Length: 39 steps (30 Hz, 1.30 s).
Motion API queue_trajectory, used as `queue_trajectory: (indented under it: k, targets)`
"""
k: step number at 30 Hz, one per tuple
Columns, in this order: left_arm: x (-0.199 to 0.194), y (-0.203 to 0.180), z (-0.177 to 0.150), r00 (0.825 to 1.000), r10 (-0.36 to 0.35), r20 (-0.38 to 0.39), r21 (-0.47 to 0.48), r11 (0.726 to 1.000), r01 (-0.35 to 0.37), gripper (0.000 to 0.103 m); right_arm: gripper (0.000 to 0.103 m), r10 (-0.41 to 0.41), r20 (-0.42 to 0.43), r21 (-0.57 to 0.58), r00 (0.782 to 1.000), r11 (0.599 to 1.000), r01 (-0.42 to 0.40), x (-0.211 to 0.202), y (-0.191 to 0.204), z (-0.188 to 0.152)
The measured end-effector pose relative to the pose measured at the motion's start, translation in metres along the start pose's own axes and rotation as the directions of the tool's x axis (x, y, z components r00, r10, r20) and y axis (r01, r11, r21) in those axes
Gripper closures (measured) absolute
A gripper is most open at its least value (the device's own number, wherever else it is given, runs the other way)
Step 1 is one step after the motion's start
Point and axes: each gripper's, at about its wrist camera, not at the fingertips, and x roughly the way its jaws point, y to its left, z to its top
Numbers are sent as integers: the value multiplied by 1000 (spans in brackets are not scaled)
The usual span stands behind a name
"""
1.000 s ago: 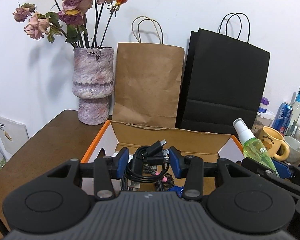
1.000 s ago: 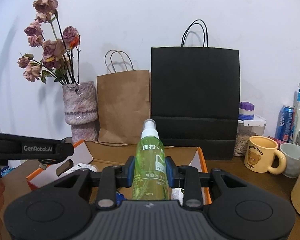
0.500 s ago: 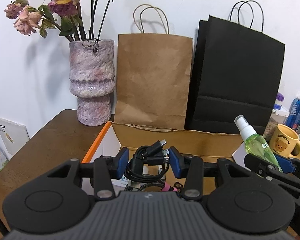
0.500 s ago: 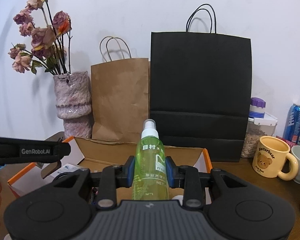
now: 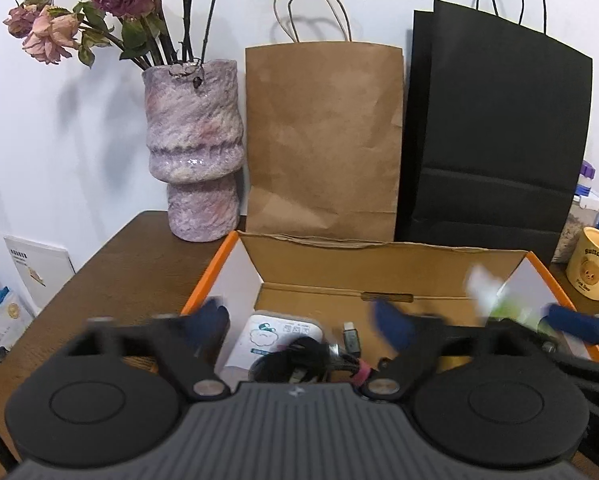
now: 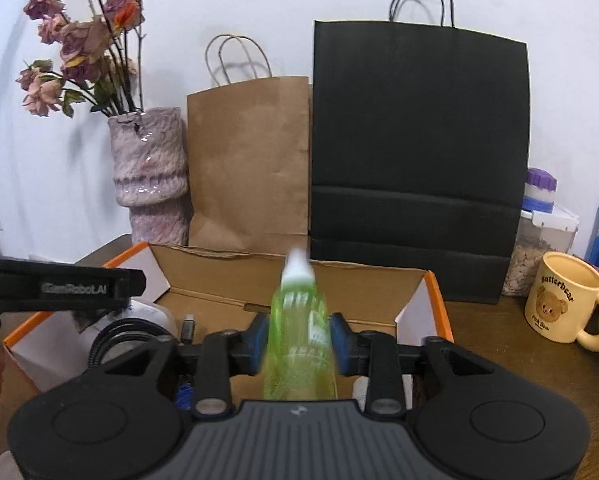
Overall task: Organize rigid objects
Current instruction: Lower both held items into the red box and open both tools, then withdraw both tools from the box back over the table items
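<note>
I hold two claws over an open cardboard box (image 5: 383, 258) with orange edges, standing on a brown wooden surface (image 5: 139, 264).

My left claw (image 5: 299, 322) has just been opening and now stands wide, gripping nothing. The coil of black cable (image 5: 295, 360) lies below it in the box, beside a small white packet (image 5: 279, 334).

My right claw (image 6: 299, 338) has also just been opening. The green spray bottle (image 6: 299, 332) is between its blue pads (image 6: 258, 336), blurred, and I see a thin gap on each side, so I judge it released and dropping into the box.

To finish this step well, I would keep both claws wide and lift them straight up and back, clear of the box walls, so I neither tip the bottle nor snag the cable.

The bottle's long axis runs nearly upright, leaning slightly, with its white spray cap pointing up toward the back wall of the box. The cable coil lies flat, with one plug end (image 5: 351, 338) pointing toward the back.

Behind the box stand a purple vase (image 5: 195, 148), a brown paper bag (image 5: 323, 140) and a black paper bag (image 5: 495, 140).
</note>
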Motion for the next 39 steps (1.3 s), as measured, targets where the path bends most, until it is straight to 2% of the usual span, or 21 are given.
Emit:
queue_trajectory:
  k: [1, 2, 4, 25, 39]
  targets:
    - [-1, 1, 0, 1000, 4, 8, 1, 1000, -4, 1, 9, -12, 11, 0, 1000, 1000, 12, -1, -1, 0]
    - [-1, 1, 1, 1000, 7, 10, 2, 1000, -7, 0, 3, -20, 25, -4, 999, 1000, 20, -3, -1, 0]
    - [-1, 3, 2, 1000, 9, 8, -4, 1000, -9, 0, 0, -27, 30, -3, 999, 1000, 27, -5, -3, 2]
    - [-3, 2, 2, 1000, 10, 8, 9, 1000, -10, 0, 0, -28, 18, -3, 999, 1000, 28, -6, -5, 2]
    - [-30, 6, -1, 999, -16, 44, 4, 1000, 16, 0, 0, -18, 67, -23, 998, 1000, 20, -43, -4, 0]
